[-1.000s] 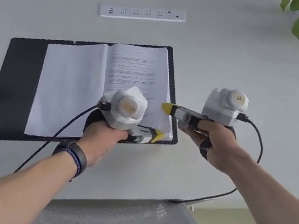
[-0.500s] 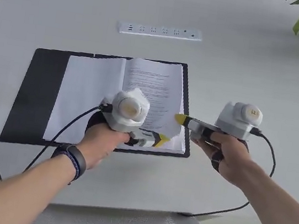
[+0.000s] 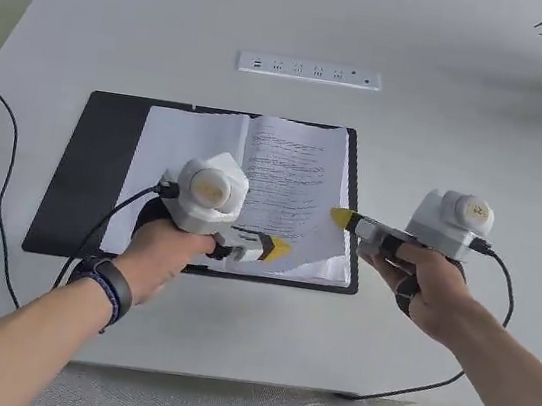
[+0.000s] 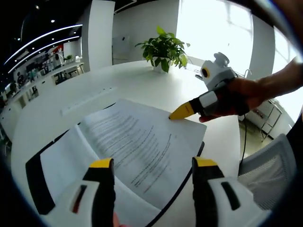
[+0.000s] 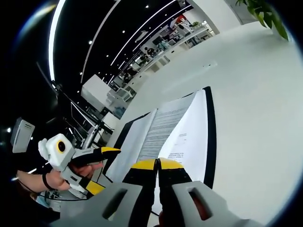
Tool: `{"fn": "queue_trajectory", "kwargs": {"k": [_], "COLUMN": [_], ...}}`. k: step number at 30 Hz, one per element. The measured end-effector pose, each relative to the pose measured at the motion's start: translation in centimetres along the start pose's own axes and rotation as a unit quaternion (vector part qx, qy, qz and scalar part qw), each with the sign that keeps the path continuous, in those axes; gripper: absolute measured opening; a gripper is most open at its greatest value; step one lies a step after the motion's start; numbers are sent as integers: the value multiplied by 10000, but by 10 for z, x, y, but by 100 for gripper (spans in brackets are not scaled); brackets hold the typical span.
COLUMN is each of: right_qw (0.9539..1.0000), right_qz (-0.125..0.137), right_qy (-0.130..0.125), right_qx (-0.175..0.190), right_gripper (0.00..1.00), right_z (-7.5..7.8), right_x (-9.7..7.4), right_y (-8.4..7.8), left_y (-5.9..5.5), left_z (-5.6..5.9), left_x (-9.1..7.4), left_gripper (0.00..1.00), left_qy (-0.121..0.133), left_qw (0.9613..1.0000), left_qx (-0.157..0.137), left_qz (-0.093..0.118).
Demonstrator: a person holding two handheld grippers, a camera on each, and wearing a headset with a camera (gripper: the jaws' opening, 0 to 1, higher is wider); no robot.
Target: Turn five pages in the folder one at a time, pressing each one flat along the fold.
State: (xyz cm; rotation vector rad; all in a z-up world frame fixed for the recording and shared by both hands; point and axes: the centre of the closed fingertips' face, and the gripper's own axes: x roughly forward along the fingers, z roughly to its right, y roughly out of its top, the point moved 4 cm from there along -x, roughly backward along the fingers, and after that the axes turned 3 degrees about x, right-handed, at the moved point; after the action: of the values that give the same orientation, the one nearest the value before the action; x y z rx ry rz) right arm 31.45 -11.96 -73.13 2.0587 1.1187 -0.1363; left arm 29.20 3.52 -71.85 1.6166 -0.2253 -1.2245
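Sitting on the white table (image 3: 454, 47), the black open folder (image 3: 94, 168) hasn't budged. Its top printed white page (image 3: 294, 181) has lifted more at the right edge since a second ago, with the right claw (image 3: 339, 216) pinched shut on it. The left claw (image 3: 280, 250) hovers with its jaws apart. Looks like a page turn just getting going.

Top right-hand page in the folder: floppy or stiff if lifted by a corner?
Likely floppy: the page bows up at the right gripper while its inner part lies flat. Probably light, one thin sheet. May crease, held only by its corner.
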Motion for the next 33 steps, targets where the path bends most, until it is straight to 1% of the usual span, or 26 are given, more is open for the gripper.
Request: {"fn": "queue_trajectory", "kwargs": {"k": [3, 6, 9, 13, 18, 19, 20, 22, 25, 29, 33], "right_qw": [9999, 9998, 9993, 9983, 9964, 9956, 9954, 9941, 9925, 9906, 9888], "right_qz": [84, 138, 156, 131, 93, 59, 48, -3, -75, -195, -301], "right_qy": [72, 143, 286, 451, 687, 748, 771, 884, 1000, 1125, 1223], "right_qx": [-21, -90, -175, -343, -494, -555, -573, -623, -696, -756, -800], "right_gripper": [0, 0, 0, 0, 0, 0, 0, 0, 0, 0, 0], "right_z": [-11, -21, -37, -55, -80, -86, -88, -98, -111, -123, -135], "right_x": [3, 7, 14, 22, 34, 37, 38, 44, 54, 66, 77], "right_y": [5, 8, 11, 13, 16, 16, 16, 14, 10, 2, -4], "left_y": [-4, -7, -12, -18, -25, -27, -28, -31, -40, -48, -52], "left_z": [-11, -19, -29, -38, -46, -48, -49, -50, -55, -59, -64], "left_x": [-14, -28, -41, -57, -75, -79, -80, -88, -98, -110, -122], "left_gripper": [66, 66, 66, 66, 67, 67, 67, 67, 68, 69, 69], "left_qy": [104, 188, 301, 443, 591, 624, 635, 680, 763, 847, 942], "left_qw": [9999, 9995, 9990, 9977, 9966, 9963, 9962, 9954, 9945, 9936, 9927], "left_qx": [-117, -194, -271, -417, -466, -466, -470, -542, -604, -632, -639], "left_qz": [65, 132, 192, 285, 345, 353, 355, 401, 398, 391, 407]}}
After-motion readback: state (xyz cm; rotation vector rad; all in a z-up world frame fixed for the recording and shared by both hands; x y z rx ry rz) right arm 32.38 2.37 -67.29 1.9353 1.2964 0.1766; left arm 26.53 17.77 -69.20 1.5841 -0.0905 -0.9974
